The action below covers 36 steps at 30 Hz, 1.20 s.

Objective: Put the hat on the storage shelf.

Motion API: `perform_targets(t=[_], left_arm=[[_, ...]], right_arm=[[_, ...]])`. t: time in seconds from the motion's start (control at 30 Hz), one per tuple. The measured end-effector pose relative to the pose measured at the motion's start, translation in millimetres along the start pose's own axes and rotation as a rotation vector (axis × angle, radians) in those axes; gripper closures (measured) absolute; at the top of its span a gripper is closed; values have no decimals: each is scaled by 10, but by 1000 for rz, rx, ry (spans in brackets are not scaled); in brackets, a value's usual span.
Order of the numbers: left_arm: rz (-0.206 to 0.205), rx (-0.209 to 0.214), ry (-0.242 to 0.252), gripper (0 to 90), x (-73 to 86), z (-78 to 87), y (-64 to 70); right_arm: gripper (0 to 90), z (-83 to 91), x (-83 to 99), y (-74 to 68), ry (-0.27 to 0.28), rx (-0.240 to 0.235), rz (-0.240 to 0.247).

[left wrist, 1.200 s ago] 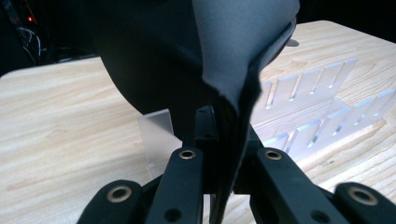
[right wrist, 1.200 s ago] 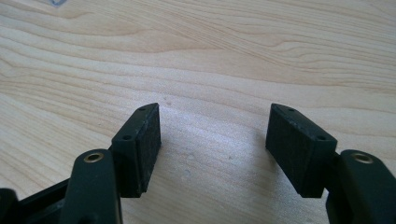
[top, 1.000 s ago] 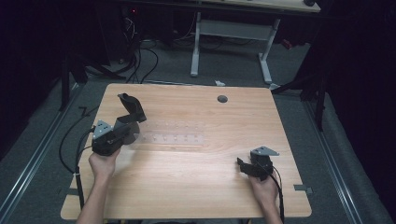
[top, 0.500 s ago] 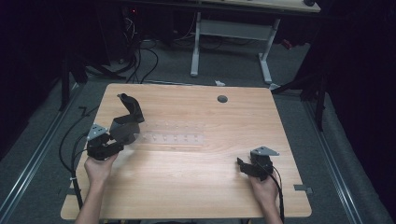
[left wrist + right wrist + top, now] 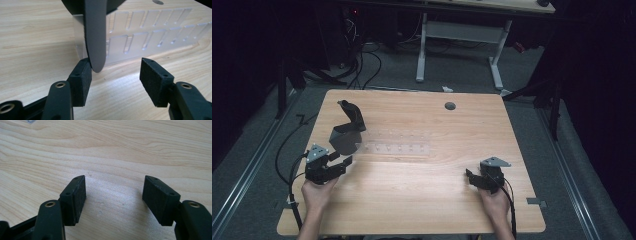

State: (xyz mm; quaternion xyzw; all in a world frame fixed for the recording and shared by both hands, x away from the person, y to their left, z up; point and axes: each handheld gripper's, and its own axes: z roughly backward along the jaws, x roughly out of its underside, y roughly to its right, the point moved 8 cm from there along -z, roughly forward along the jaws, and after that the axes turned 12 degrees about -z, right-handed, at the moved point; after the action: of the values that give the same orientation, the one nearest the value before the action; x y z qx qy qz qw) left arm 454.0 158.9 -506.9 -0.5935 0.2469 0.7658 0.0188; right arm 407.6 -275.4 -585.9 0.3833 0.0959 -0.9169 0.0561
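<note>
- Left gripper (image 5: 115, 75) sits released, jaws spread, at the desk's (image 5: 422, 205) eight o'clock.
- Just ahead of it: a dark, matte, curved flap (image 5: 95, 32), rounded at its lower tip, which touches the left pad.
- In the high view the flap (image 5: 346, 136) hangs from a bent black stand at ten o'clock.
- Behind it, a clear plastic tray (image 5: 150, 37) with rows of slots lies flat.
- Right gripper (image 5: 113, 195) rests at four o'clock, released, holding nothing.

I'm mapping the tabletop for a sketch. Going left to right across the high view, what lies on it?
Left tongs → dark folded case → clear plastic tray → round hole → right tongs.
</note>
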Motion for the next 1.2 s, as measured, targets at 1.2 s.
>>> perform_targets(t=[1.2], left_arm=[[-38,124,-91,416,452,57,613]], right_arm=[[359,0,0,0,1,0,3]])
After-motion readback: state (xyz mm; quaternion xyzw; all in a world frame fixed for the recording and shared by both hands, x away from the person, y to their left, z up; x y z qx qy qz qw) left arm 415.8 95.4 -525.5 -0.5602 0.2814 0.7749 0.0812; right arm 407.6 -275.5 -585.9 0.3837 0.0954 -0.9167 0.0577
